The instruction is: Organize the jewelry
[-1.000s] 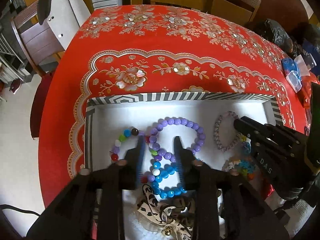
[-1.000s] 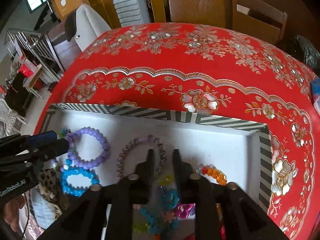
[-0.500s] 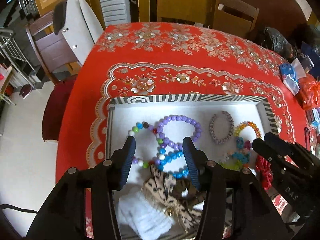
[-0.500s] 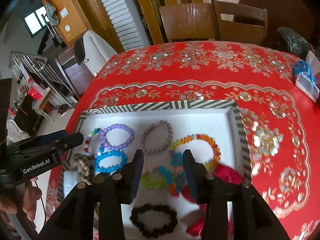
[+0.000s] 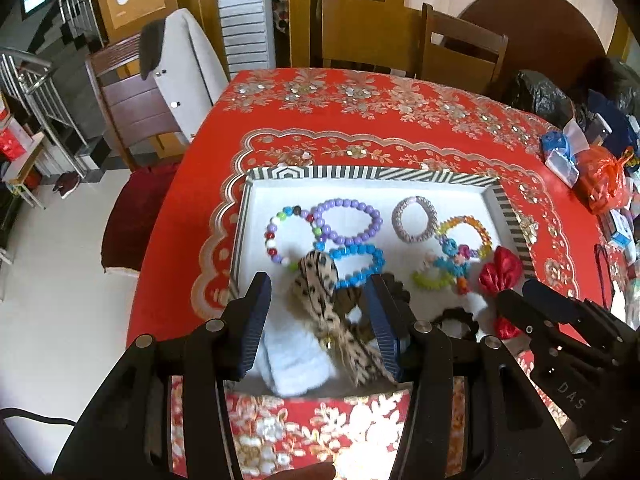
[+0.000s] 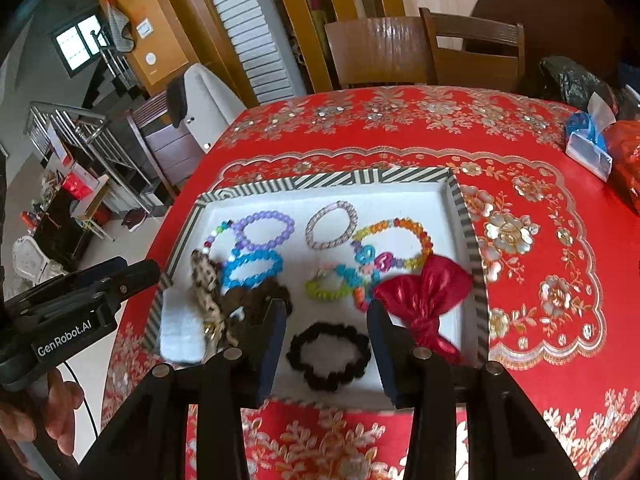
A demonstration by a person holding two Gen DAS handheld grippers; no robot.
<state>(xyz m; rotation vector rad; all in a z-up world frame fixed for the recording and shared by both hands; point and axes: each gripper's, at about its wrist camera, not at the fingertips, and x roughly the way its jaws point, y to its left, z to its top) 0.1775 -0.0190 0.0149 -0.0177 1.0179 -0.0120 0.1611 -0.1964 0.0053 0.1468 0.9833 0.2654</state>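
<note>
A striped-rim white tray (image 5: pixel 360 172) (image 6: pixel 352 178) sits on the red tablecloth. It holds a purple bead bracelet (image 5: pixel 347 221) (image 6: pixel 264 231), a blue bead bracelet (image 5: pixel 358 266) (image 6: pixel 252 268), a multicolour bead bracelet (image 5: pixel 276 240), a silver-pink ring bracelet (image 5: pixel 414 220) (image 6: pixel 331 225), an orange bracelet (image 5: pixel 466 236) (image 6: pixel 394 240), a leopard bow (image 5: pixel 320 296) (image 6: pixel 205 284), a red bow (image 5: pixel 500 270) (image 6: pixel 420 296) and a black scrunchie (image 6: pixel 329 356). My left gripper (image 5: pixel 320 324) is open and empty above the leopard bow. My right gripper (image 6: pixel 328 350) is open and empty above the black scrunchie.
A white folded cloth (image 5: pixel 288 360) lies in the tray's near left corner. Blue and red packets (image 5: pixel 568 156) clutter the table's right edge. Wooden chairs (image 6: pixel 384 56) stand behind the table, and a chair with a white coat (image 5: pixel 180 68) is at the left.
Both grippers have pulled back and up from the tray and opened wider. The whole tray shows now, with the bracelets left lying inside.
</note>
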